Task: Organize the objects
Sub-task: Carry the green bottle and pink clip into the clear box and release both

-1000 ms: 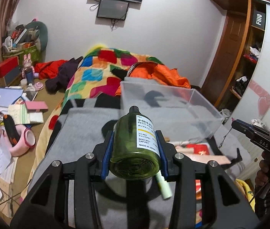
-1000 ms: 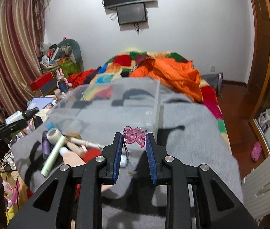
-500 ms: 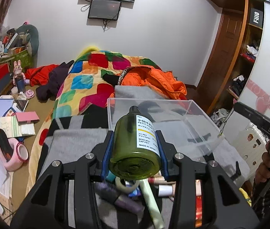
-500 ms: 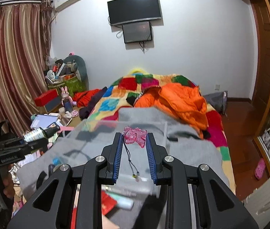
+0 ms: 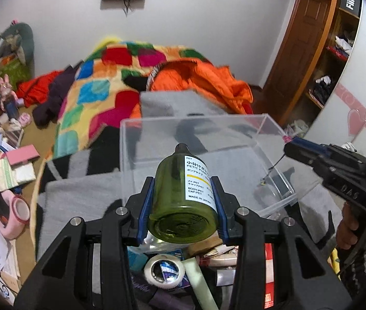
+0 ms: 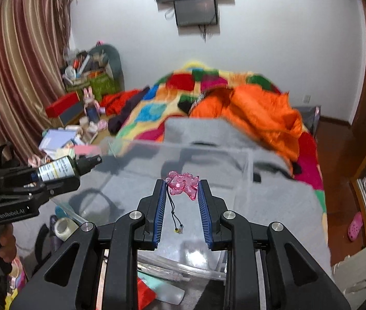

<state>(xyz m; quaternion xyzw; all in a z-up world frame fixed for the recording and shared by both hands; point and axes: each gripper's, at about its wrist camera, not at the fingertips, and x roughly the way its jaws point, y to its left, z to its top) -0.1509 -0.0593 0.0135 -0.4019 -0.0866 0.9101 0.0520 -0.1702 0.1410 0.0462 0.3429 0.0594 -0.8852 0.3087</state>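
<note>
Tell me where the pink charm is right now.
The pink charm is pinched at the tips of the right gripper, centre of the right wrist view, held above the clear plastic box on the grey blanket, its black cord dangling below.

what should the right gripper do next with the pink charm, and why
Probably lower a little and open. The right gripper pinches the translucent pink charm above the clear plastic box, its black cord already dangling inside, while the left gripper grips the green bottle.
</note>
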